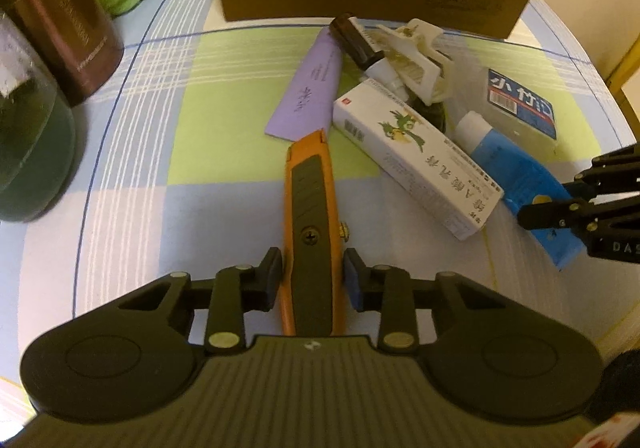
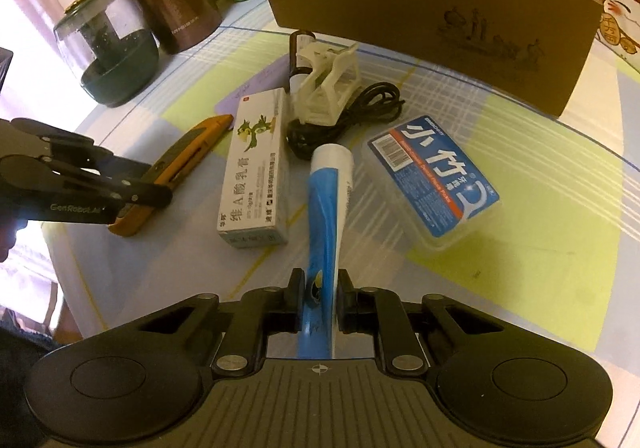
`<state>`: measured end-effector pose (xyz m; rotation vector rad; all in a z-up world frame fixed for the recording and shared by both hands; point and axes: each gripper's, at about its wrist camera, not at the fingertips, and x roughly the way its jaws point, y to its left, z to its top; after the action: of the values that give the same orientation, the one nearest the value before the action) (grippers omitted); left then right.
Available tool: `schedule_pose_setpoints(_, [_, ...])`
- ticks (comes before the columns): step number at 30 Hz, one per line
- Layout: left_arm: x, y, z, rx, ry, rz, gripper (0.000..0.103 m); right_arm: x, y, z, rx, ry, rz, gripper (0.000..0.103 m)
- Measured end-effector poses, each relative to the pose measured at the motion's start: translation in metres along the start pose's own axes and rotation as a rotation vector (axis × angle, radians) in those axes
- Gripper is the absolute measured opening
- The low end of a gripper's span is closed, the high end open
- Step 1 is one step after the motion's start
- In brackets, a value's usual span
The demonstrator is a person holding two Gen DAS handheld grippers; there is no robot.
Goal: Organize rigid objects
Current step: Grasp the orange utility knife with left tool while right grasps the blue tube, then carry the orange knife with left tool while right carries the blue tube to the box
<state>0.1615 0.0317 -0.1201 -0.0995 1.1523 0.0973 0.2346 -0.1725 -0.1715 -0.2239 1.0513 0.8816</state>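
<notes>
My left gripper [image 1: 312, 280] is shut on an orange and black utility knife [image 1: 310, 207] that lies on the checked tablecloth; the knife also shows in the right wrist view [image 2: 176, 163]. My right gripper [image 2: 320, 300] is shut on the flat tail of a blue and white tube [image 2: 326, 199], whose cap end rests on the table. The tube also shows in the left wrist view [image 1: 516, 171], with the right gripper [image 1: 560, 207] on it. Between the two lies a white ointment box [image 2: 256, 175].
A brown cardboard box [image 2: 440, 15] stands at the back. Near it lie a purple sleeve [image 1: 312, 87], a white plastic clip [image 2: 328, 87], a black cable [image 2: 360, 107] and a clear floss-pick box [image 2: 432, 175]. A brown tin [image 2: 172, 3] and a glass jar [image 2: 108, 55] stand at left.
</notes>
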Motion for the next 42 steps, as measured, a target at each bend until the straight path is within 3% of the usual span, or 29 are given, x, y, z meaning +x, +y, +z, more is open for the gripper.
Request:
schedule_pose_setpoints(7, [0.004, -0.008, 0.004, -0.019, -0.019, 0.000, 0.040, 0.010, 0.007, 0.013, -0.019, -0.033, -0.037, 0.027])
schedule_pose_setpoints(13, [0.009, -0.012, 0.006, 0.015, -0.045, 0.043, 0.032, 0.017, 0.011, 0.018, -0.034, -0.057, -0.071, 0.028])
schedule_pose_setpoints(18, [0.011, -0.013, 0.008, 0.024, -0.046, 0.050, 0.031, 0.020, 0.011, 0.021, -0.022, -0.074, -0.088, 0.028])
schedule_pose_setpoints(32, [0.011, -0.010, 0.010, 0.001, -0.046, 0.033, 0.031, 0.021, 0.013, 0.021, -0.016, -0.080, -0.108, 0.024])
schedule_pose_setpoints(34, [0.011, -0.009, 0.010, -0.005, -0.047, 0.030, 0.031, 0.020, 0.013, 0.021, -0.015, -0.077, -0.108, 0.013])
schedule_pose_setpoints(42, [0.007, -0.005, 0.009, -0.015, -0.057, 0.024, 0.031, 0.017, 0.012, 0.019, 0.004, -0.070, -0.095, 0.013])
